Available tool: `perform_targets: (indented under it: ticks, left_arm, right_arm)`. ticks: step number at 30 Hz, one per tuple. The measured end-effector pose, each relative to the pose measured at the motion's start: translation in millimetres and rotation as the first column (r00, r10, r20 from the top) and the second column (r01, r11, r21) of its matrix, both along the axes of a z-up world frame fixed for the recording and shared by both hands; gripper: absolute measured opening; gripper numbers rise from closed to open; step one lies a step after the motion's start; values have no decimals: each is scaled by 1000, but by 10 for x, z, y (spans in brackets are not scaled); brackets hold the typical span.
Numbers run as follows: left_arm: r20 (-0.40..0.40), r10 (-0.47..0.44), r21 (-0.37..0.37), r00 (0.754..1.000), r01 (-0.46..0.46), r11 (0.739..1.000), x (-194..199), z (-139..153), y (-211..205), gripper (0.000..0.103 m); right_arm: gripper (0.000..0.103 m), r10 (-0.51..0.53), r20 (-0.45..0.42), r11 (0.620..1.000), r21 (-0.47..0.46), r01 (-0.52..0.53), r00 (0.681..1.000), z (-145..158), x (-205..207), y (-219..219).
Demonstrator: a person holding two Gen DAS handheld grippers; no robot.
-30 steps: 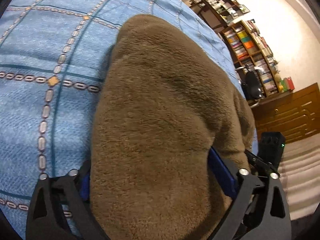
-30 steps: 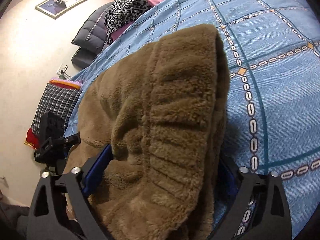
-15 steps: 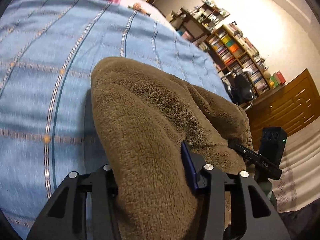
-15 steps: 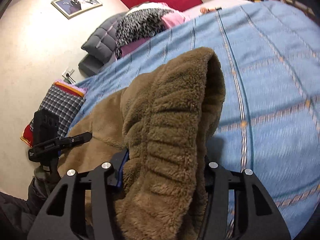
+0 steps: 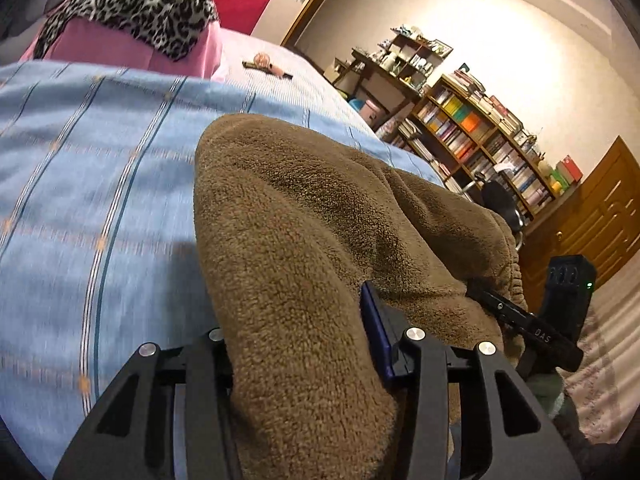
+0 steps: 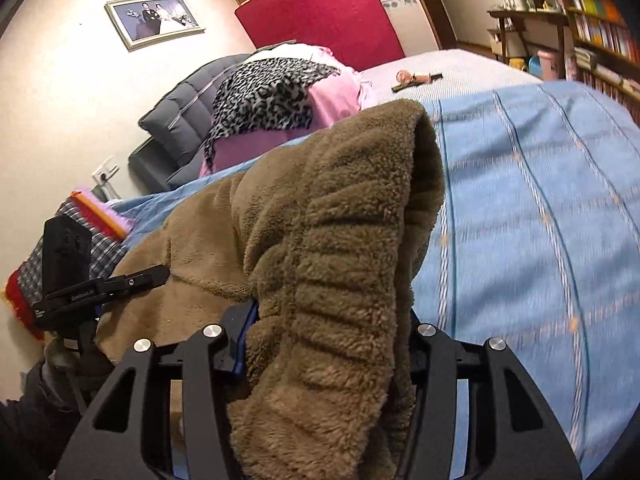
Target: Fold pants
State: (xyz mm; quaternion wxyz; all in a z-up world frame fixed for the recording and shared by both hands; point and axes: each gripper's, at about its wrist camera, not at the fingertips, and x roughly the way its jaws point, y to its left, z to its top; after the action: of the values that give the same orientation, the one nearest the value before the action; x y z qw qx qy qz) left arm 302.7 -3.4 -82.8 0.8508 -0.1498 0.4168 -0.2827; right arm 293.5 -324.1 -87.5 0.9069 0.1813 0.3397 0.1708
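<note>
The left black two-finger gripper (image 5: 296,344) is closed on a thick fold of the brown fleece pants (image 5: 320,240); its blue pad (image 5: 376,336) presses into the fabric on the right side, and the other finger is on the left side of the fold. The pants hang over this gripper and lie on the light blue bedspread with striped lines (image 5: 100,200), which fills the left and the far part of the left wrist view. To the right of the pants stands the right black two-finger gripper (image 6: 328,328), also clamped on the pants (image 6: 340,260), here on the ribbed elastic waistband (image 6: 344,320), which is bunched between its fingers. At the far end of the bed lie a leopard-print cloth (image 6: 268,92) on a pink cover (image 6: 336,92) and a dark grey padded cushion (image 6: 180,116). On the far right, against the wall, is a wooden bookshelf full of books (image 5: 480,140).
</note>
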Motion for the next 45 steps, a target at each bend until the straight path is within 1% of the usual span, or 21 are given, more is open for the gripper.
perform_targets:
  ticks: [3, 6, 9, 10, 12, 13, 14, 16, 17, 18, 20, 23, 25, 28, 31, 33, 35, 36, 39, 42, 45]
  left_arm:
    - [17, 9, 0, 1000, -9, 1000, 308, -91, -63, 44]
    - [27, 22, 11, 999, -22, 1000, 569, -229, -134, 44]
    - [17, 24, 56, 1000, -24, 998, 768, -439, -224, 44]
    - [14, 23, 83, 1000, -25, 996, 816, -533, -257, 45]
    - [36, 10, 102, 999, -13, 995, 831, -624, -275, 48]
    - [44, 2, 103, 999, -7, 995, 824, -649, -271, 49]
    - [43, -2, 105, 999, -2, 994, 821, -673, -264, 53]
    - [29, 0, 107, 1000, -3, 994, 835, -714, -243, 63]
    - [25, 5, 113, 1000, -8, 994, 839, -737, -229, 70]
    - [26, 15, 125, 1000, -18, 992, 832, -753, -213, 78]
    - [18, 38, 138, 999, -40, 990, 788, -753, -185, 85]
    - [15, 69, 138, 998, -70, 988, 696, -679, -125, 86]
    - [50, 84, 157, 995, -91, 983, 573, -583, -95, 86]
    - [88, 80, 181, 993, -95, 979, 379, -501, -106, 86]
    - [111, 60, 250, 992, -87, 964, 309, -550, -174, 86]
    - [124, 56, 295, 991, -90, 951, 310, -619, -217, 90]
    - [108, 63, 299, 992, -93, 950, 353, -690, -206, 91]
    - [107, 66, 302, 992, -96, 949, 364, -715, -193, 93]
    - [99, 74, 315, 992, -102, 944, 388, -748, -189, 93]
    - [109, 98, 347, 989, -130, 929, 336, -649, -225, 93]
    - [145, 114, 387, 983, -162, 908, 206, -506, -260, 92]
  right_arm:
    - [52, -8, 14, 1000, -23, 9, 1000, -49, 354, -64]
    - [52, -10, 3, 998, -60, 10, 1000, -182, 724, -109]
    - [52, -10, -33, 995, -101, 7, 999, -378, 979, -116]
    - [52, -11, -52, 993, -115, 5, 999, -473, 1047, -119]
    - [53, -10, -71, 992, -126, 1, 997, -614, 1118, -142]
    - [55, -8, -73, 993, -119, -1, 997, -640, 1120, -155]
    - [56, -7, -75, 994, -106, -1, 997, -664, 1115, -184]
    - [62, -11, -82, 995, -100, 3, 997, -694, 1084, -218]
    - [64, -14, -86, 995, -99, 6, 996, -693, 1074, -224]
    - [69, -20, -89, 995, -99, 11, 996, -689, 1059, -240]
    - [72, -45, -81, 994, -108, 37, 996, -634, 966, -293]
    - [72, -82, -54, 990, -118, 75, 995, -522, 754, -395]
    - [72, -108, -38, 987, -128, 102, 993, -446, 595, -443]
    - [73, -145, -27, 979, -151, 140, 989, -408, 408, -485]
    - [73, -173, -35, 960, -230, 161, 984, -497, 344, -417]
    - [73, -193, -48, 948, -268, 174, 980, -601, 359, -384]
    - [75, -205, -63, 952, -243, 184, 977, -695, 390, -410]
    - [80, -215, -71, 954, -228, 194, 974, -728, 405, -434]
    - [81, -226, -109, 963, -173, 205, 968, -792, 430, -516]
    - [81, -233, -96, 958, -193, 211, 968, -680, 345, -478]
    - [83, -243, -50, 953, -200, 228, 969, -481, 137, -424]
